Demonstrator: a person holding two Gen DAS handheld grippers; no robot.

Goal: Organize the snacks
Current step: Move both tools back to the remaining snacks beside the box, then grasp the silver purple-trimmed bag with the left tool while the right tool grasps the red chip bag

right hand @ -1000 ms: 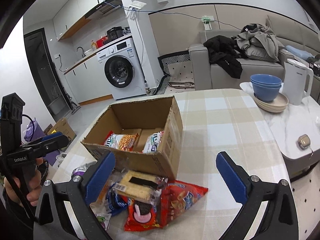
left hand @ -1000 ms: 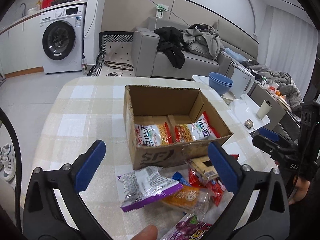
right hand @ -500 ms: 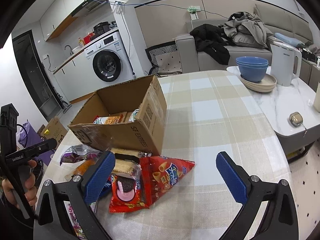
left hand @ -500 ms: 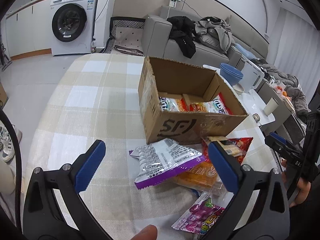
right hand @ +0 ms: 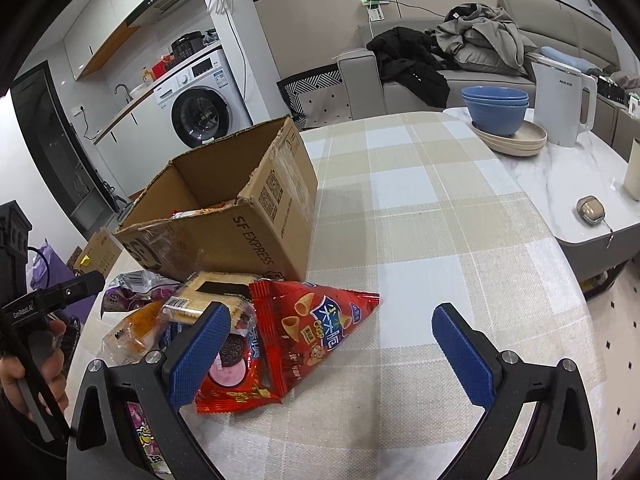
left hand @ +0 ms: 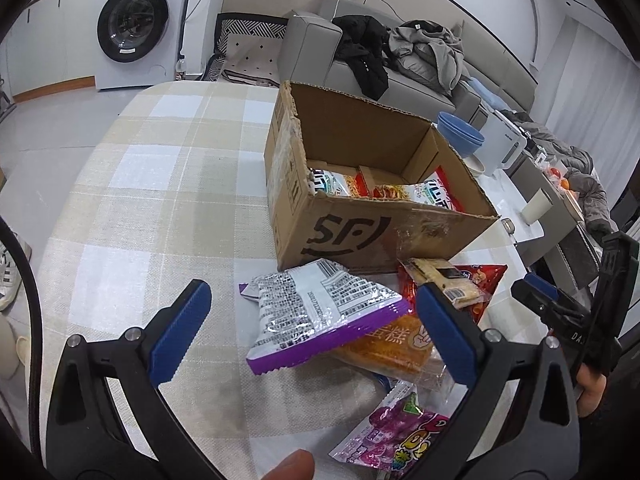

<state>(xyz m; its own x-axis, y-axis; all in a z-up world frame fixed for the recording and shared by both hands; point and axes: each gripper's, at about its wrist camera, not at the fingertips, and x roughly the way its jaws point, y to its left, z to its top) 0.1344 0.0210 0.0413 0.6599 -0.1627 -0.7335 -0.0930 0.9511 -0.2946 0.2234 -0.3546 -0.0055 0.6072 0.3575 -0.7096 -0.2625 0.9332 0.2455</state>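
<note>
A checked cloth covers the tabletop point(left hand: 132, 184), and on it stands an open cardboard box point(left hand: 360, 232) printed with a black logo on its near wall. Two snack packets point(left hand: 404, 190) lie flat on the box floor, side by side. The loose snacks are heaped on the cloth just in front of the box, touching one another. A red triangular chip bag point(right hand: 316, 324) lies at the right of the heap, its tip pointing right. A silver-and-purple bag point(left hand: 320, 312) rests on top of an orange cake packet point(left hand: 396, 344) on the left side. A cracker pack point(right hand: 212, 298) leans against the box wall over a red cookie packet point(right hand: 232, 372). A purple candy pouch point(left hand: 396, 436) lies nearest the person.

The left claw point(left hand: 312, 332) hovers over the silver-and-purple bag with its blue pads wide apart, gripping nothing. The right claw point(right hand: 328, 352) is likewise spread wide and empty, hanging above the chip bag's right edge.
</note>
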